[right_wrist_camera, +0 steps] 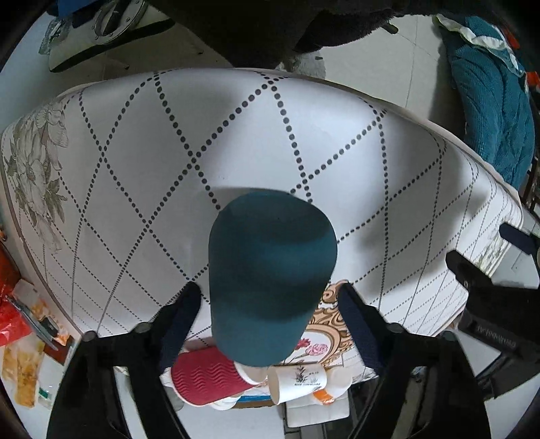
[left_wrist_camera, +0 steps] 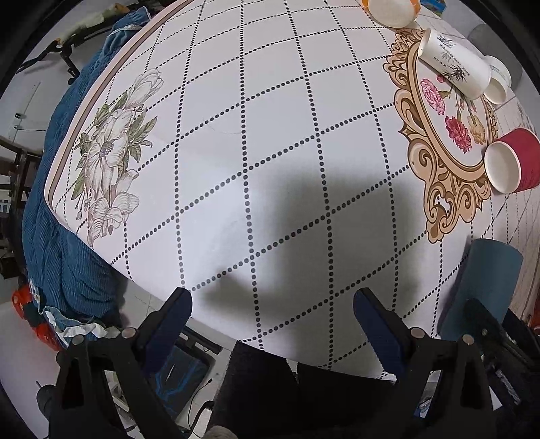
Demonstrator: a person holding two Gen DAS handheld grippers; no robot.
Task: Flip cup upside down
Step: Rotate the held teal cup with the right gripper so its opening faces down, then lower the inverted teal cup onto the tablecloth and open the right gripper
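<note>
A teal cup (right_wrist_camera: pixel 270 270) stands on the white dotted table (right_wrist_camera: pixel 135 169), its flat closed end toward the right wrist camera, so it looks upside down. My right gripper (right_wrist_camera: pixel 273 300) is open, with a finger on each side of the cup and a gap to each. In the left wrist view the same teal cup (left_wrist_camera: pixel 486 287) is at the right edge. My left gripper (left_wrist_camera: pixel 273 304) is open and empty above the table's near edge.
A red cup (left_wrist_camera: pixel 513 162) lies on its side at the right. A white printed cup (left_wrist_camera: pixel 455 64) lies on the floral oval. More white cups (left_wrist_camera: pixel 391 11) are at the far side. A blue quilt (left_wrist_camera: pixel 67 236) hangs at the left.
</note>
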